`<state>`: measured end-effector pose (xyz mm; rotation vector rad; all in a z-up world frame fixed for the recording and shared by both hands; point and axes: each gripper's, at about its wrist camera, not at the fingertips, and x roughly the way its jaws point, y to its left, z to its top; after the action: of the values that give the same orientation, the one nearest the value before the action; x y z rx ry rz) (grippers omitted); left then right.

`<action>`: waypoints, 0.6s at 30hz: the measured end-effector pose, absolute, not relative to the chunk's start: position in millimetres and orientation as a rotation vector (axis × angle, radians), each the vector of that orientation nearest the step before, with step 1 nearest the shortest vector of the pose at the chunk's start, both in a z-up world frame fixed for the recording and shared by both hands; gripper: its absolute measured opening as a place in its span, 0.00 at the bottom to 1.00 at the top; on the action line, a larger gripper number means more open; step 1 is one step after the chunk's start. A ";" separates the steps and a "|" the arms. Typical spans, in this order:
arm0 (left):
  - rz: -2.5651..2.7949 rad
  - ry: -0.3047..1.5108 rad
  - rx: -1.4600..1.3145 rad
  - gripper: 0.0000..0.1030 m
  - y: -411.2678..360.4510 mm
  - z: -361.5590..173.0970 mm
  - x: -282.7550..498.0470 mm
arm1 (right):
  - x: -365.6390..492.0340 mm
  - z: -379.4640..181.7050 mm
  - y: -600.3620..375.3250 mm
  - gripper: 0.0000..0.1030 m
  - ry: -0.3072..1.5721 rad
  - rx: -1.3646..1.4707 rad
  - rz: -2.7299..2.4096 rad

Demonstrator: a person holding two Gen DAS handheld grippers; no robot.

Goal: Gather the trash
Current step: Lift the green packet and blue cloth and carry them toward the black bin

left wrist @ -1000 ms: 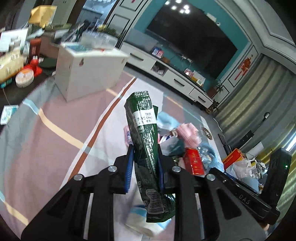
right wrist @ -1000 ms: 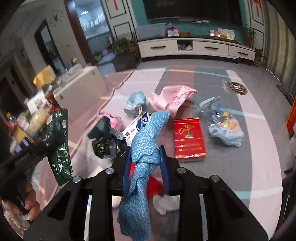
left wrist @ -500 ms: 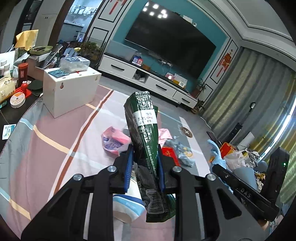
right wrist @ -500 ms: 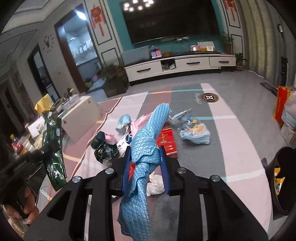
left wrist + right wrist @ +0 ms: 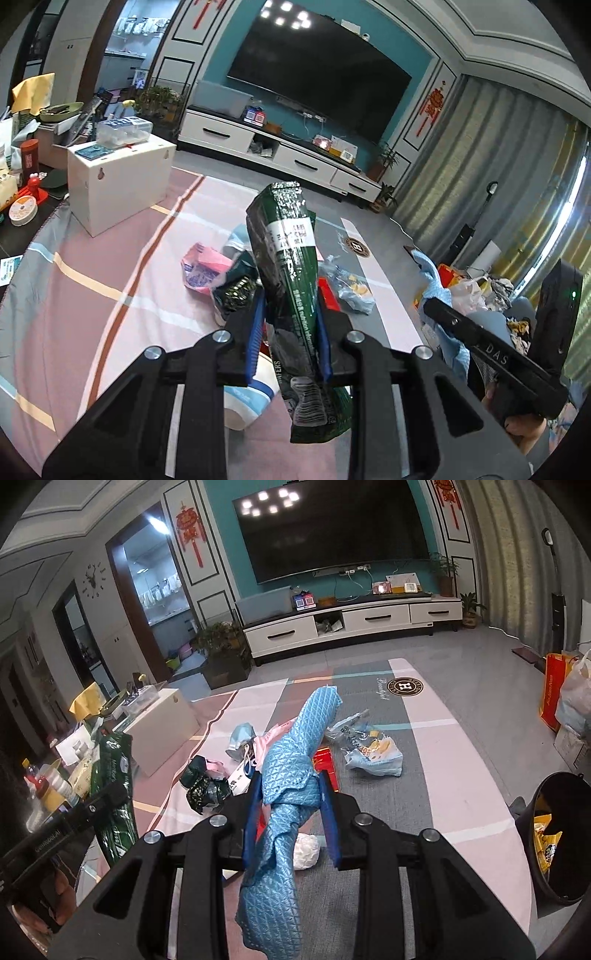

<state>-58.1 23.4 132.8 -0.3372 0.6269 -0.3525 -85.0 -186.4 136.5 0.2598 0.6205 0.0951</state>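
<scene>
- My left gripper (image 5: 288, 336) is clamped on a tall green snack bag (image 5: 291, 288). Most of the bag stands above the pads and a crumpled tail hangs below, so I judge a quick swing could pull it loose.
- My right gripper (image 5: 290, 812) pinches a knotted blue cloth (image 5: 295, 775) at its knot. The loose end dangles low and could snag the white wad (image 5: 306, 851) underneath.
- The black bin (image 5: 554, 849) sits at the far right, already holding yellow wrappers. Both loads are long, so I think one may catch the rim and drop outside.
- A red box (image 5: 327, 762), a clear wrapper (image 5: 369, 753) and a dark foil bag (image 5: 205, 790) remain on the rug (image 5: 443, 775).
</scene>
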 end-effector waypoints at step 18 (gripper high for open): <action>-0.443 0.596 -0.290 0.25 -3.0 142.5 -79.1 | -99.4 147.1 -189.8 0.30 0.574 0.249 0.090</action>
<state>-79.1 -3.0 142.5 -0.2899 0.5961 -0.4428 -99.4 -189.8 147.1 0.2491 0.5745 0.0901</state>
